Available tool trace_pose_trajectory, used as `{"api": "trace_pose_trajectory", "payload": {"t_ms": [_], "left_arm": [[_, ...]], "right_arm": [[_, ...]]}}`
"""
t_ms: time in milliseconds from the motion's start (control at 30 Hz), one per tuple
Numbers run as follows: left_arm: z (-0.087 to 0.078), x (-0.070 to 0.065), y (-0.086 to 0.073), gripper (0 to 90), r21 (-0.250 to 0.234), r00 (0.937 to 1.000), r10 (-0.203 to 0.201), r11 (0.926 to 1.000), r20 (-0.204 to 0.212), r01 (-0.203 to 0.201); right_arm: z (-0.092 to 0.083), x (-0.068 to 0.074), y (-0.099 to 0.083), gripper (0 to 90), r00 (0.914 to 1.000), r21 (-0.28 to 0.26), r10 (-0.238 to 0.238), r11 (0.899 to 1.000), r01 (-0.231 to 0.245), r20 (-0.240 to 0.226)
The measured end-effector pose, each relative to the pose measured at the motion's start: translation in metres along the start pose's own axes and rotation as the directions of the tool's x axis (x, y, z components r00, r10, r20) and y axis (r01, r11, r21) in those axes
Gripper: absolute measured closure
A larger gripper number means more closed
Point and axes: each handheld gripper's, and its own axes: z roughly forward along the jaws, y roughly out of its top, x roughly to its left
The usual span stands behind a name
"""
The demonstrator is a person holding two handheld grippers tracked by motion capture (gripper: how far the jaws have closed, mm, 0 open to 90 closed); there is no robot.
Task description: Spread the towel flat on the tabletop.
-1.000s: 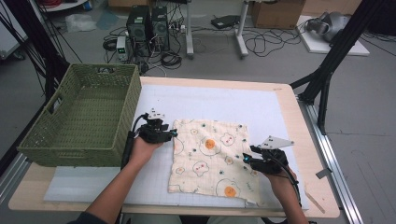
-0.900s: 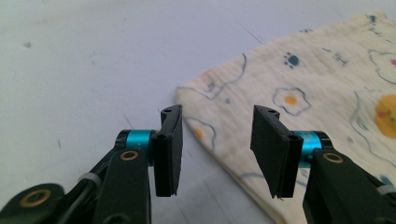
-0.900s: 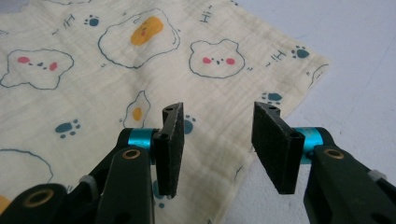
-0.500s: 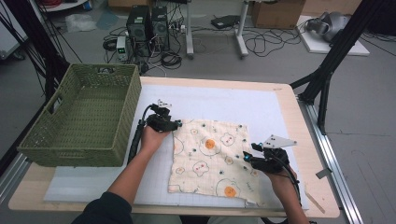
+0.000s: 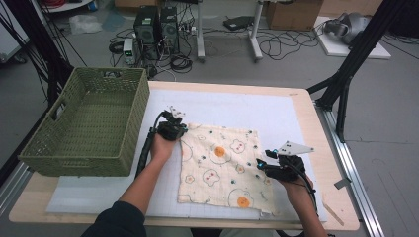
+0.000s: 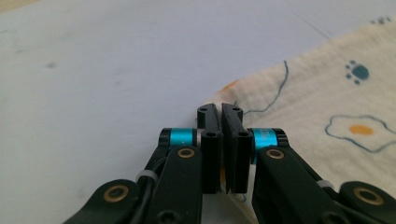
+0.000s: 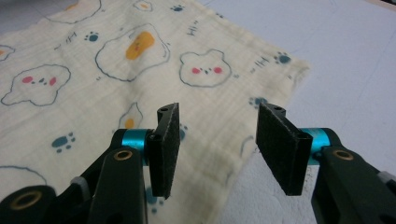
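In the high view a cream cloth (image 5: 221,169) printed with fried eggs, bear faces and paw marks lies flat on the white mat (image 5: 276,113) that covers the wooden table (image 5: 302,98), roughly at the middle of the near half. The left gripper (image 5: 179,132) sits at the cloth's far left corner, its cable looping down beside the person's left forearm, and just to its left stands a green woven basket (image 5: 89,123) on the table's left end. The right gripper (image 5: 260,165), with a grey three-cornered plate on top, rests over the cloth's right edge, well apart from the left one. In the left gripper view the left gripper (image 6: 222,112) has its black jaws pressed together, having just been closing, and the corner of the cloth (image 6: 322,98) is pinched between the pads, a sliver of fabric showing in the slit; the rest of the cloth spreads to the right over the mat (image 6: 116,70). In the right gripper view the right gripper (image 7: 219,119) has its jaws spread, nothing between the pads, hanging just above the cloth (image 7: 116,70) near its edge, where the fabric gives way to the mat (image 7: 345,60)
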Motion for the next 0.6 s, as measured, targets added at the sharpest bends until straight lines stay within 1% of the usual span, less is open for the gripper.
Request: {"api": "trace_pose_trajectory", "payload": {"t_ms": [33,67,100,133,200,233,267,333,367,433,467,533,567,600], "left_arm": [[-0.001,0.003,-0.001,86.0,0.001,1.0000,-0.001,1.0000,0.000,0.001],[-0.001,0.005,-0.001,85.8,-0.004,0.9998,-0.008,1.0000,0.018,0.008],[-0.002,0.006,-0.001,85.0,-0.004,0.9997,-0.009,1.0000,0.022,0.009],[-0.002,0.007,-0.001,80.7,-0.015,0.9994,-0.030,0.9994,0.020,0.030],[-0.004,0.009,0.000,65.5,-0.039,0.9960,-0.086,0.9955,0.027,0.087],[-0.004,0.010,0.000,57.3,-0.047,0.9931,-0.112,0.9925,0.037,0.113],[-0.005,0.011,0.000,52.2,-0.046,0.9913,-0.119,0.9915,0.055,0.122],[-0.006,0.011,0.000,49.3,-0.044,0.9914,-0.111,0.9925,0.070,0.114],[-0.008,0.012,-0.001,48.3,-0.043,0.9904,-0.113,0.9923,0.080,0.117],[-0.010,0.013,0.000,45.5,-0.043,0.9875,-0.129,0.9902,0.091,0.133],[-0.010,0.012,0.000,44.5,-0.044,0.9867,-0.131,0.9898,0.096,0.136],[-0.012,0.011,0.001,43.6,-0.046,0.9855,-0.135,0.9891,0.103,0.140],[-0.013,0.011,0.001,43.2,-0.044,0.9862,-0.123,0.9907,0.110,0.129],[-0.014,0.010,0.001,43.3,-0.044,0.9870,-0.119,0.9912,0.108,0.125]], "right_arm": [[0.002,-0.001,0.001,48.0,1.0000,0.001,-0.003,1.000,0.003,-0.003],[0.003,-0.001,0.002,47.5,0.9999,0.008,-0.011,1.000,0.011,-0.004],[0.006,-0.002,0.003,47.2,0.9997,0.017,-0.022,1.000,0.022,-0.005],[0.010,-0.004,0.004,47.0,0.9994,0.023,-0.034,0.999,0.034,0.002],[0.018,-0.009,0.007,46.7,0.9994,0.029,-0.032,0.999,0.032,0.008],[0.022,-0.012,0.009,46.1,0.9996,0.029,-0.026,0.999,0.026,0.011],[0.027,-0.016,0.011,45.4,0.9997,0.031,-0.020,0.999,0.019,0.012],[0.036,-0.022,0.017,44.1,0.9991,0.034,-0.029,0.999,0.027,0.031],[0.040,-0.025,0.020,42.7,0.9989,0.034,-0.029,0.999,0.028,0.037],[0.050,-0.033,0.027,39.6,0.9977,0.052,-0.030,0.998,0.026,0.061],[0.055,-0.037,0.030,39.4,0.9974,0.055,-0.027,0.998,0.024,0.066],[0.066,-0.044,0.036,38.9,0.9974,0.052,-0.002,0.999,-0.002,0.072],[0.072,-0.046,0.039,39.1,0.9975,0.057,0.003,0.998,-0.007,0.070],[0.078,-0.048,0.042,39.4,0.9975,0.063,0.007,0.998,-0.012,0.070]]}}
